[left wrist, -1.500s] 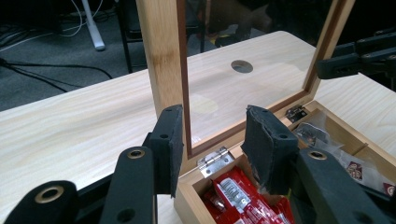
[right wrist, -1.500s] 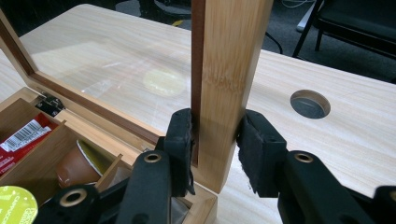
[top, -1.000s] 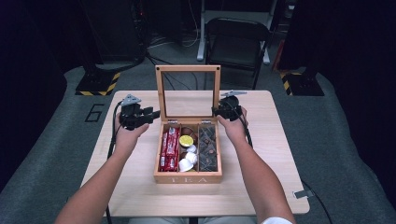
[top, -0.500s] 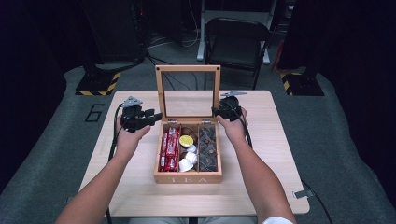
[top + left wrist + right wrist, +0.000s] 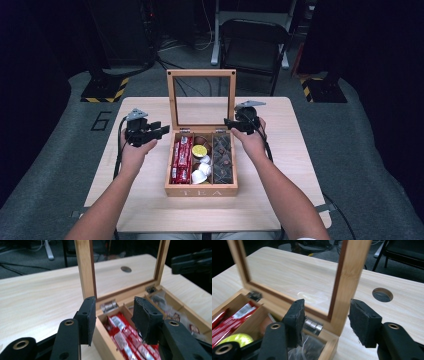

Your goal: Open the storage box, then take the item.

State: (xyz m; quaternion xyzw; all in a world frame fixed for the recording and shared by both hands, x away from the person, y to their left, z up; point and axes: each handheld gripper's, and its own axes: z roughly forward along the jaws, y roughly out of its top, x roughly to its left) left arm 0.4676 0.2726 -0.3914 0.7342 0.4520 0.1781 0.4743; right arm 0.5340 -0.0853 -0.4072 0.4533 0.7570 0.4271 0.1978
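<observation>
Overhead light falls bright and even on the pale tabletop (image 5: 280, 200), floor beyond drops into near-black, shadows under the forearms soft and short. In the right gripper view the glass pane of the tea box lid (image 5: 297, 280) carries a faint oval glare. Both gripper views soft: near fingers (image 5: 88, 320) slightly blurred, background out of focus, all frames low-resolution and grainy.

tea box (image 5: 201, 190) | wood, on table | glass lid (image 5: 201, 73) upright, open | 3 compartments w/ packets, pods
</observation>
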